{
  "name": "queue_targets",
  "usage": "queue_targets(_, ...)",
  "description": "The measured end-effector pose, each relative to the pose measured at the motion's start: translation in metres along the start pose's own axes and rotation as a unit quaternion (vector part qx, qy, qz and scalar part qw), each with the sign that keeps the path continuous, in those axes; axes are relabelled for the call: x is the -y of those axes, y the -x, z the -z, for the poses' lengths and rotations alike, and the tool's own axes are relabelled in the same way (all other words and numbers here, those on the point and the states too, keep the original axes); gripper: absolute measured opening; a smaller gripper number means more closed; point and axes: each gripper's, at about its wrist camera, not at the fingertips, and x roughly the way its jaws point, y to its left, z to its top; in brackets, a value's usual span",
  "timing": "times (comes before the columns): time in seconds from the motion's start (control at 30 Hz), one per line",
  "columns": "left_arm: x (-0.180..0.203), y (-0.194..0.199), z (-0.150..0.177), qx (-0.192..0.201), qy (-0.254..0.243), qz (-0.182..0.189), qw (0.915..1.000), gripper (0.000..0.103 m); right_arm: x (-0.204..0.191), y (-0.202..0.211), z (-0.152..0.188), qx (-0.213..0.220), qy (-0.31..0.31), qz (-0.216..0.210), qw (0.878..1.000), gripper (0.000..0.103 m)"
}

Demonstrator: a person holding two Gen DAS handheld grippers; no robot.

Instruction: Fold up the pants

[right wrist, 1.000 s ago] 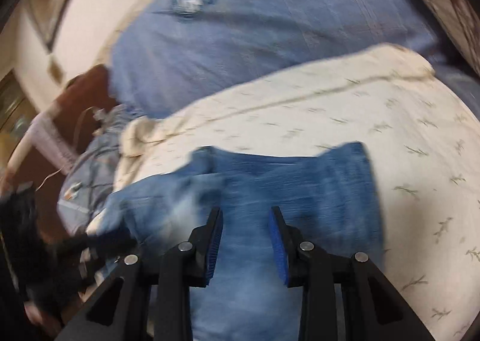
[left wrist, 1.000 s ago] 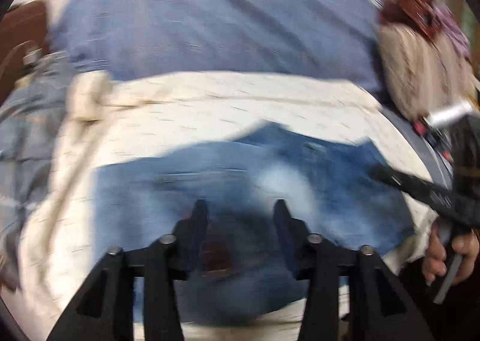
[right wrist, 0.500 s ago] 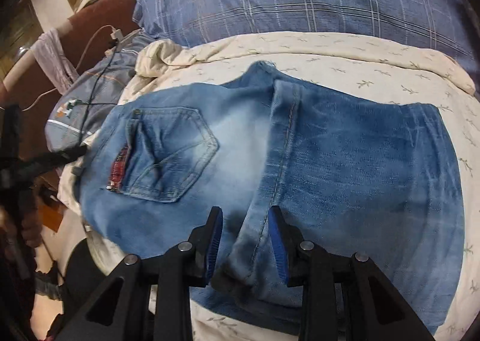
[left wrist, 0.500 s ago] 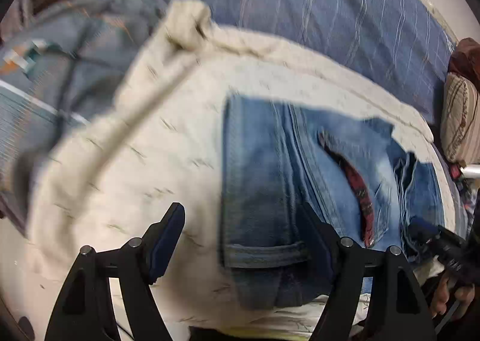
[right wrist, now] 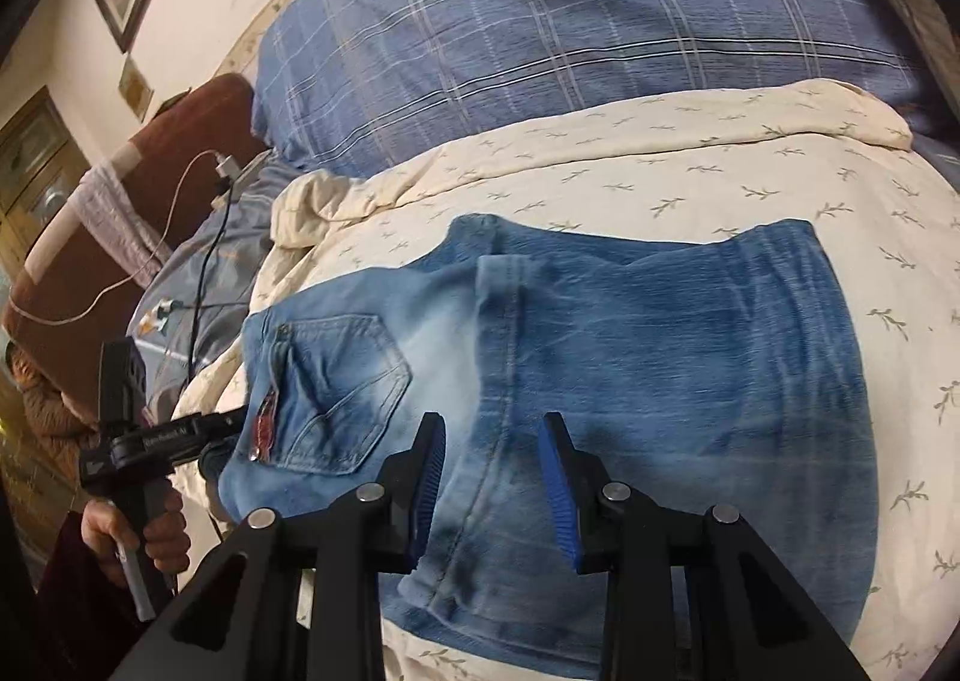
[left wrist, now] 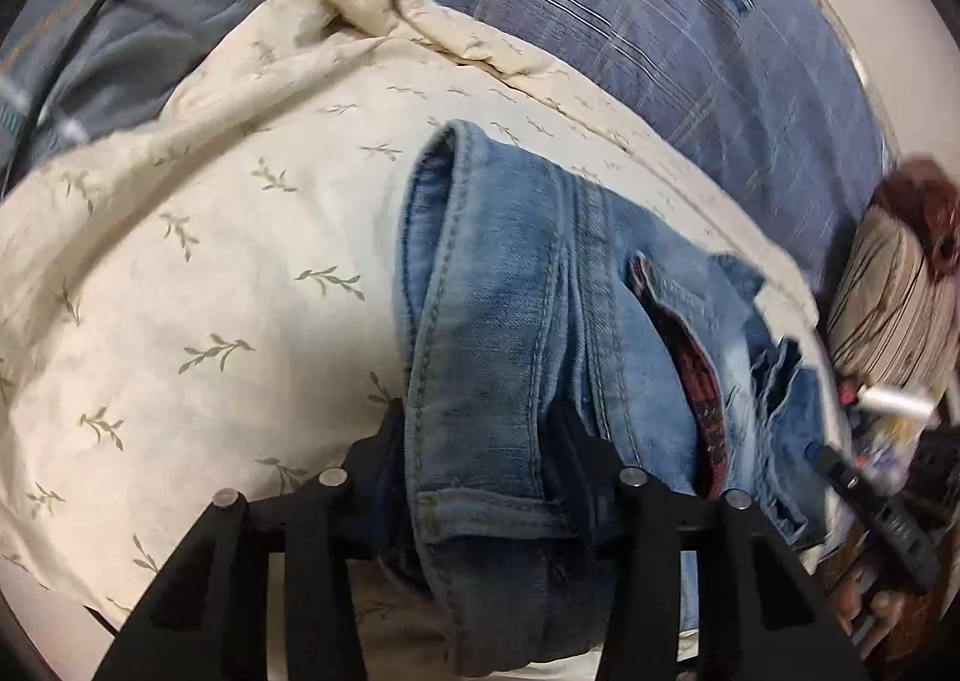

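The jeans (right wrist: 600, 381) are sitting on the cream leaf-print blanket (right wrist: 690, 183), already doubled over into a chunky rectangle. In the right wrist view the back pocket (right wrist: 342, 381) sits around 9 o'clock of the pile and a leg hem lies folded across the middle, so I'd guess we're one fold from done.

In its own view, the left gripper (left wrist: 474, 465) has its jaws set around the folded waistband edge, denim bunched right between the fingers. Looks like it's clamped on that edge, probably to carry it over for the next fold. From the right wrist view the same tool shows at about 8 o'clock, its tip right at the pile's pocket end.

The right gripper (right wrist: 492, 477) is partly open, blue pads on either side of the hem seam low over the cloth, but not pinching it as far as I can tell. Feels like it's lining up a matching grab so both ends lift evenly.

Further out, a blue plaid duvet (right wrist: 600, 21) at 12 o'clock and a charging cable (right wrist: 204, 261) off at 9.
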Motion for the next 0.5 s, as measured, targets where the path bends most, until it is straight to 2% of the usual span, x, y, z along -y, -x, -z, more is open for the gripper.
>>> queue_targets(0.07,-0.006,0.004,-0.002,0.0,0.022,0.007,0.9997,0.048,0.002,0.002,-0.001,0.004,-0.004,-0.002,1.0,0.036)
queue_targets(0.13,-0.006,0.004,-0.003,0.0,0.033,0.004,0.9994,0.065,0.003,0.004,-0.001,0.007,-0.005,-0.003,1.0,0.036)
queue_targets(0.23,0.003,0.003,-0.003,0.001,0.034,-0.006,0.9994,0.077,0.004,0.005,-0.001,0.011,-0.007,-0.002,1.0,0.036)
queue_targets(0.37,0.009,-0.001,0.0,0.012,0.012,-0.016,0.9997,0.076,0.004,0.003,-0.001,0.01,-0.007,0.002,1.0,0.036)
queue_targets(0.43,0.007,0.0,0.0,0.017,0.006,-0.023,0.9996,0.049,0.002,0.003,-0.001,0.011,-0.003,0.007,1.0,0.036)
queue_targets(0.47,0.005,0.0,0.0,0.016,0.006,-0.023,0.9996,0.043,0.001,0.002,-0.001,0.012,-0.002,0.009,1.0,0.036)
queue_targets(0.5,0.003,0.001,0.0,0.013,0.011,0.0,0.9998,0.027,0.001,0.001,-0.001,0.012,-0.001,0.011,1.0,0.036)
